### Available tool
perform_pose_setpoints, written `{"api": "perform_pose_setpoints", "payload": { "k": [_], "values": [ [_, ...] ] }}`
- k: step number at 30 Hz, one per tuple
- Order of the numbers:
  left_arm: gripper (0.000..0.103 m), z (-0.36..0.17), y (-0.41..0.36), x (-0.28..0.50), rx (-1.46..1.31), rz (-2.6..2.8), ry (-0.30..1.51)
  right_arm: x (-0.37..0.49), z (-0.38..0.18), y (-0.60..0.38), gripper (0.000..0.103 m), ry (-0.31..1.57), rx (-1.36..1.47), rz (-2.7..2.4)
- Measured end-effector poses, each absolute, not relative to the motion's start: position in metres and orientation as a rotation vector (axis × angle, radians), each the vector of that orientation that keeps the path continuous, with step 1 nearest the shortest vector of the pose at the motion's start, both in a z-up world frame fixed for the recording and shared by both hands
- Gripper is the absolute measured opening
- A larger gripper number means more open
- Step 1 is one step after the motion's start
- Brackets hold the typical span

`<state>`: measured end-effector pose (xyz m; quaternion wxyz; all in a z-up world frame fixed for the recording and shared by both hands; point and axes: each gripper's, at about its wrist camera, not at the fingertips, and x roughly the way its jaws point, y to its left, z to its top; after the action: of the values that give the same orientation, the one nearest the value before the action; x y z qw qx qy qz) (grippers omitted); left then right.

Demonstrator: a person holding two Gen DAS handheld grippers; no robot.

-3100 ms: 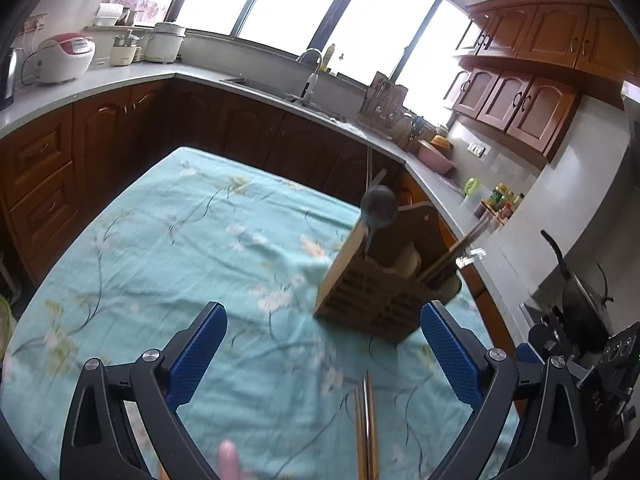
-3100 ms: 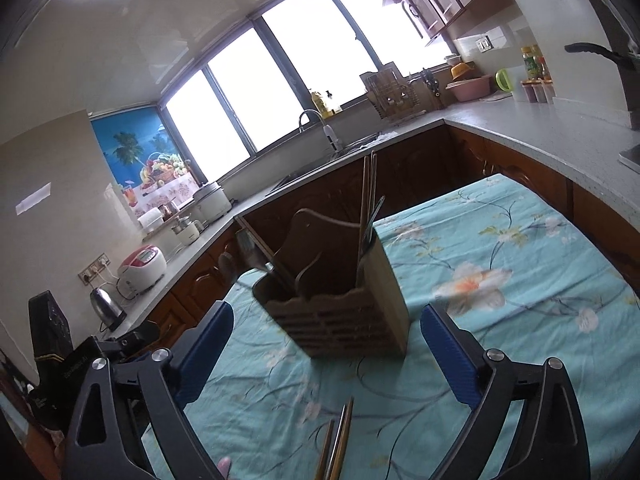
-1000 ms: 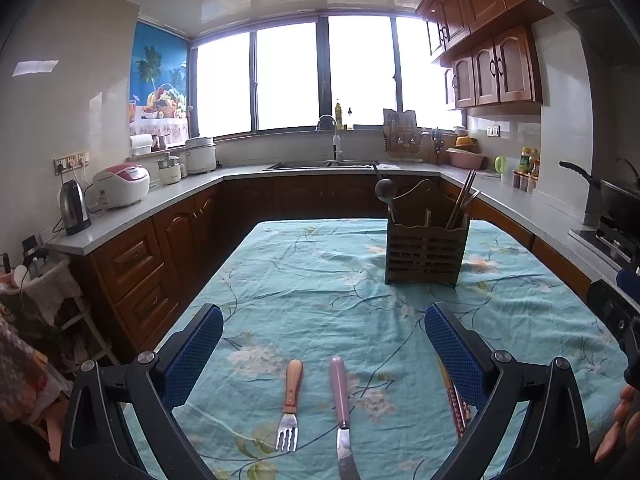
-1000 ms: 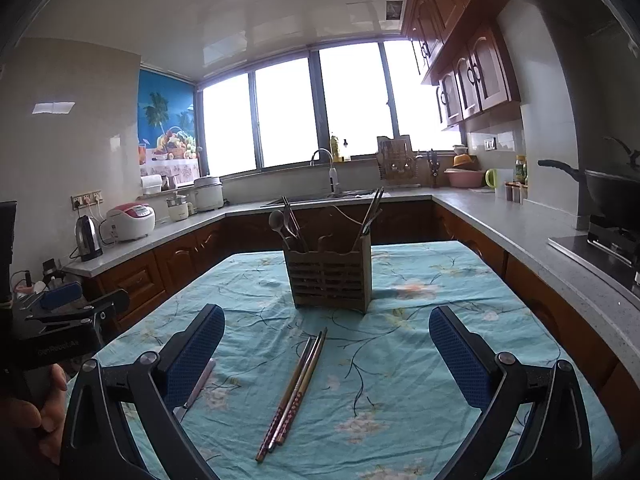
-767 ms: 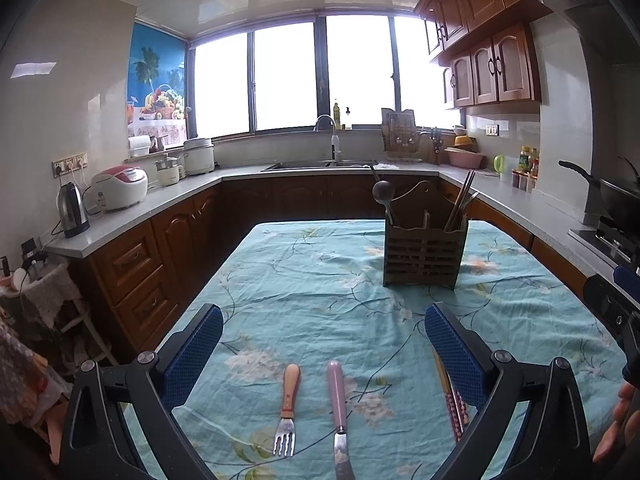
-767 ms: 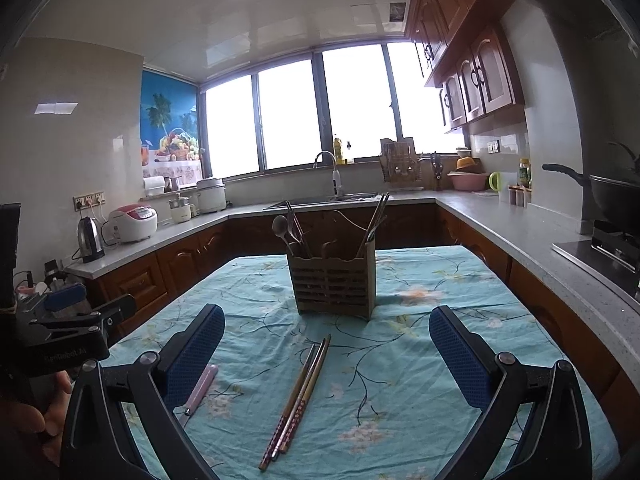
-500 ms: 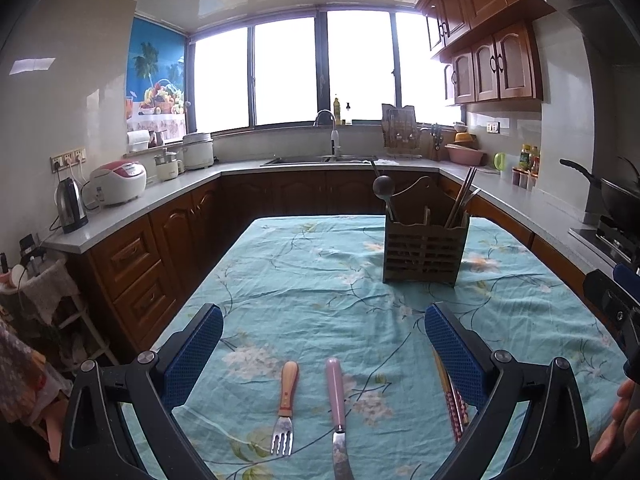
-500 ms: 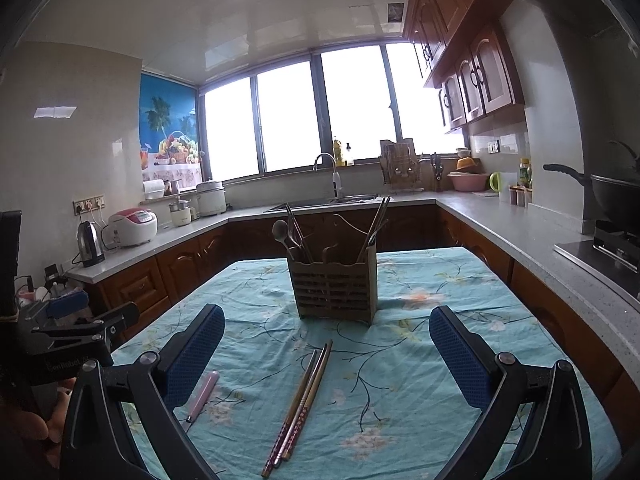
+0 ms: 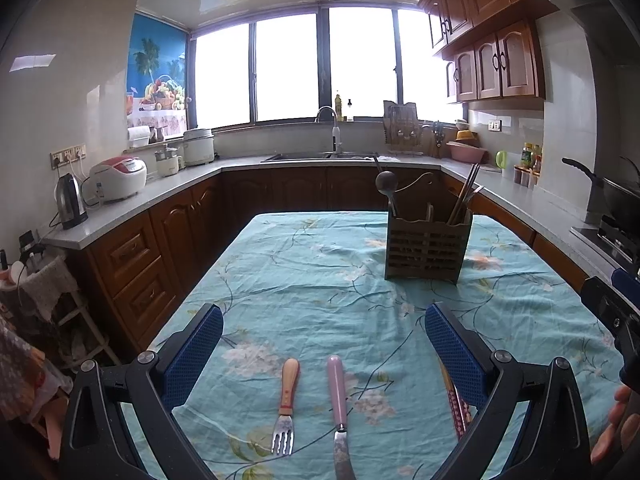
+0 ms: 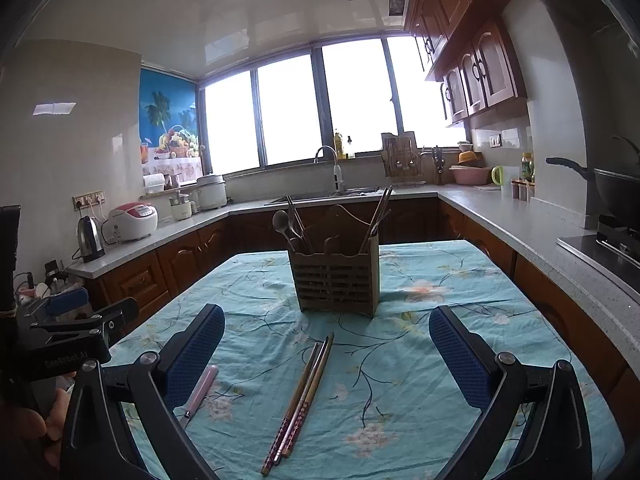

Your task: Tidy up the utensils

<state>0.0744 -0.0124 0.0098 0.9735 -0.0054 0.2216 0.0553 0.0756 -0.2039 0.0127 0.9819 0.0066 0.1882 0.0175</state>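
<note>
A slatted wooden utensil holder (image 9: 426, 249) (image 10: 335, 282) stands on the floral tablecloth, with a ladle and chopsticks sticking out of it. Near the table's front edge lie a wooden-handled fork (image 9: 286, 407), a pink-handled knife (image 9: 339, 404) (image 10: 199, 389) and a pair of chopsticks (image 10: 303, 392) (image 9: 455, 404). My left gripper (image 9: 323, 340) hangs open above the fork and knife. Over the chopsticks my right gripper (image 10: 326, 342) is open too. Neither holds anything.
Wooden cabinets and a grey counter (image 9: 132, 204) ring the table, carrying a kettle (image 9: 70, 201), rice cookers and a sink. A stove with a black pan (image 10: 614, 196) is on the right. A hand (image 9: 614, 430) holds the other gripper at the frame's edge.
Both grippers have pulled back from the holder since three seconds ago, bringing the fork, knife and chopsticks into view. In the last second they have barely shifted.
</note>
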Motion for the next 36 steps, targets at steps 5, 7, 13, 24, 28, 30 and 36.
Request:
{"api": "perform_pose_setpoints", "payload": {
  "k": [5,7,13,24,28,30,36],
  "values": [
    [0.102,0.011,-0.011,0.074,-0.022,0.114,0.447,0.076,0.012,-0.204,0.103,0.380,0.014,0.036],
    [0.102,0.011,-0.012,0.073,-0.022,0.116,0.444,0.075,0.012,-0.204,0.103,0.381,0.014,0.036],
    [0.102,0.011,-0.015,0.069,-0.016,0.114,0.433,0.074,0.011,-0.204,0.103,0.376,0.017,0.039],
    [0.102,0.011,-0.016,0.066,-0.017,0.118,0.429,0.072,0.011,-0.204,0.103,0.371,0.016,0.040],
    [0.102,0.012,-0.016,0.064,-0.017,0.122,0.427,0.070,0.013,-0.203,0.103,0.369,0.016,0.042],
    [0.102,0.012,-0.016,0.064,-0.017,0.121,0.427,0.070,0.013,-0.203,0.103,0.368,0.015,0.041],
    [0.102,0.012,-0.016,0.063,-0.018,0.119,0.425,0.069,0.014,-0.203,0.103,0.369,0.015,0.043]
  ]
}}
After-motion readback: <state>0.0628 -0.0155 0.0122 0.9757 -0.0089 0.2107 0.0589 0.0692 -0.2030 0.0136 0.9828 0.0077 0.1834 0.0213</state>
